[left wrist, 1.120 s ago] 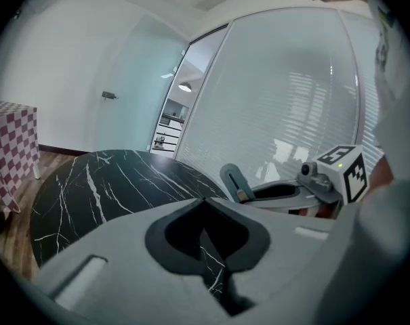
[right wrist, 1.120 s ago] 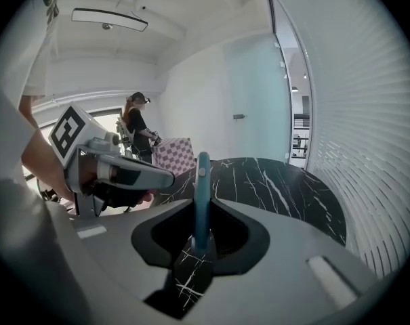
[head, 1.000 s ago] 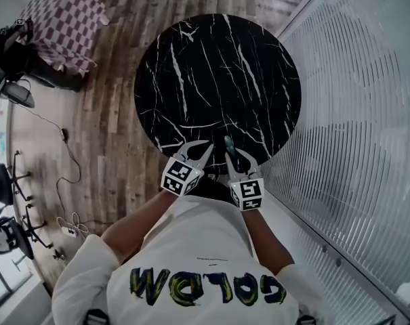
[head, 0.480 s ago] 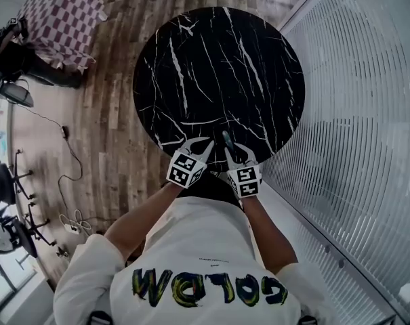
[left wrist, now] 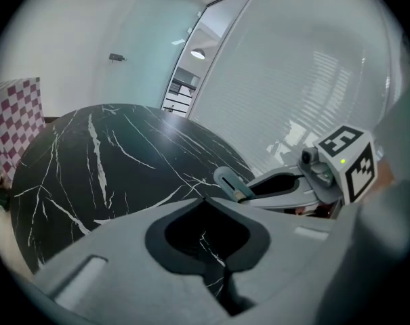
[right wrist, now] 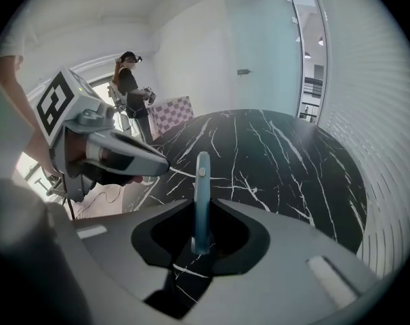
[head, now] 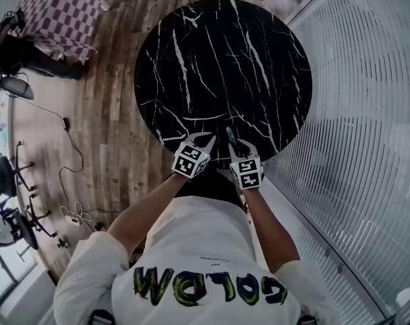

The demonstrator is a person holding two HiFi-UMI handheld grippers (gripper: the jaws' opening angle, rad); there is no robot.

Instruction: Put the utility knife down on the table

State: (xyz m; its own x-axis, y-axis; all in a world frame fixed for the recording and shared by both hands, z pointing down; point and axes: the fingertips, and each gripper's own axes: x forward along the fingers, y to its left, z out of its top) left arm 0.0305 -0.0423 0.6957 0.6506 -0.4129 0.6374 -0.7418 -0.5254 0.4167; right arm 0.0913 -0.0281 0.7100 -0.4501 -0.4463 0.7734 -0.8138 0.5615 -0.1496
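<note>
1. Grip: fingers of the right gripper clamp the slim blue-grey utility knife upright over the near edge of the round black marble table
2. Tilt it flat, lower it onto the table, then release
3. Fingers of the left gripper are pinched together, empty

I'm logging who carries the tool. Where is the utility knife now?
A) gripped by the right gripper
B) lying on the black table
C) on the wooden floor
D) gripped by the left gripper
A: the right gripper clamps the blue utility knife upright between its jaws, as its own view shows, with the table beyond it.
</note>
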